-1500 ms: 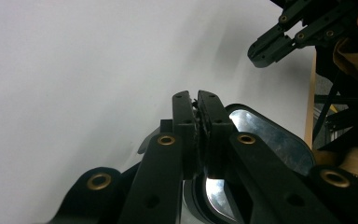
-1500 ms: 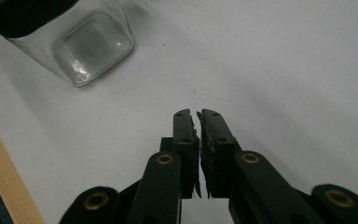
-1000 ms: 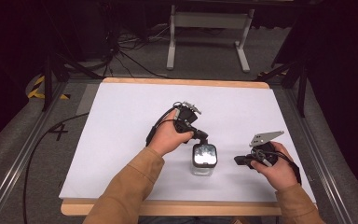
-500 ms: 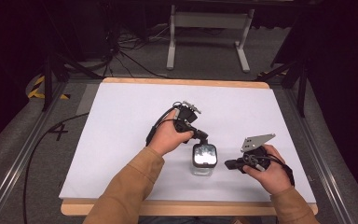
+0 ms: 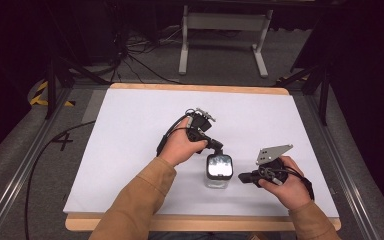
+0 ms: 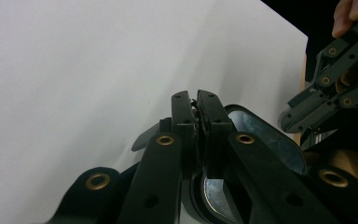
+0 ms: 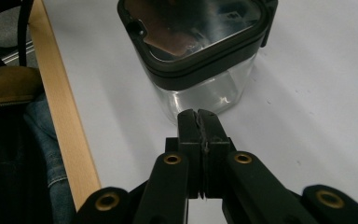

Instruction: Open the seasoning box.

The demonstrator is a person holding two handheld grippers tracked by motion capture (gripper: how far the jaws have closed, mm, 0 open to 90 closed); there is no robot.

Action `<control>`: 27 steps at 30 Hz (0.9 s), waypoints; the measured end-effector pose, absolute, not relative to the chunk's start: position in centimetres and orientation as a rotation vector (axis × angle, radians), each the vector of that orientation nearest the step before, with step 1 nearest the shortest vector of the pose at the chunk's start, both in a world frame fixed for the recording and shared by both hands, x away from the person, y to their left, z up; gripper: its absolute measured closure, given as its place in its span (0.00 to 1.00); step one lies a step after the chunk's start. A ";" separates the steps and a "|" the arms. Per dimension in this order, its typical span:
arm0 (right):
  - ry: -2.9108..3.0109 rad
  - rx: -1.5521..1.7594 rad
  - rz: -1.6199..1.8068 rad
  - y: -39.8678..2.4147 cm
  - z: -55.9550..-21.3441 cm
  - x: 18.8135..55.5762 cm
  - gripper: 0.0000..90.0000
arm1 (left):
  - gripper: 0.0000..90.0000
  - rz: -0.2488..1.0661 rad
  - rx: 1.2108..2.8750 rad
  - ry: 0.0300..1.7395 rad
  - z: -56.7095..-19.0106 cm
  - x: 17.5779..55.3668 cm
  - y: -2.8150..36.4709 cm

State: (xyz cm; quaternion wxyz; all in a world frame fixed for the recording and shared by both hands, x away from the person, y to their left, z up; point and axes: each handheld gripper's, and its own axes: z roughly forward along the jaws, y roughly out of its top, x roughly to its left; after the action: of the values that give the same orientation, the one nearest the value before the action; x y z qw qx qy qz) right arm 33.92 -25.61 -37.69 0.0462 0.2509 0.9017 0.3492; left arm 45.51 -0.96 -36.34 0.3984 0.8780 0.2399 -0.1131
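Note:
A clear square jar (image 5: 219, 171) with a black-rimmed lid stands upright on the white table (image 5: 130, 130), near its front middle. My left gripper (image 5: 216, 148) is shut, its tips down at the far edge of the lid. In the left gripper view the jaws (image 6: 196, 100) are pressed together just above the lid's rim (image 6: 265, 140); whether they pinch a part of it I cannot tell. My right gripper (image 5: 242, 178) is shut and empty, pointing at the jar's right side. Its tips (image 7: 198, 116) sit just short of the jar's glass wall (image 7: 200, 88).
The table's wooden front edge (image 7: 60, 112) runs close behind the jar on the person's side. A grey metal stand (image 5: 222, 30) and cables (image 5: 130, 55) lie on the floor beyond the table. The other gripper (image 6: 335, 79) shows at the left gripper view's upper right.
My right gripper has moved left and slightly toward the front edge, closing in on the jar's side. The left gripper has stayed at the lid.

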 end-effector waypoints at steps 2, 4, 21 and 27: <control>2.759 0.747 1.072 -25.4 -37.6 33.8 1.00 | 0.96 -0.294 2.223 0.613 -36.3 45.5 -1.0; 2.762 0.732 1.074 -25.2 -37.6 33.7 1.00 | 0.96 -0.298 2.219 0.620 -36.4 45.5 -1.0; 2.780 0.679 1.101 -24.2 -37.4 33.3 1.00 | 0.96 -0.300 2.208 0.633 -36.4 45.5 -1.0; 2.784 0.675 1.103 -24.2 -37.4 33.3 1.00 | 0.96 -0.302 2.203 0.642 -36.4 45.5 -0.9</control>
State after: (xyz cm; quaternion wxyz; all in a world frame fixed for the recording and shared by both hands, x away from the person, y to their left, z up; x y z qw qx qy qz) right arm 33.28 -24.18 -37.43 0.0361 0.2198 0.9064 0.3590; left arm 45.46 -0.93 -36.39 0.4019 0.8716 0.2539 -0.1194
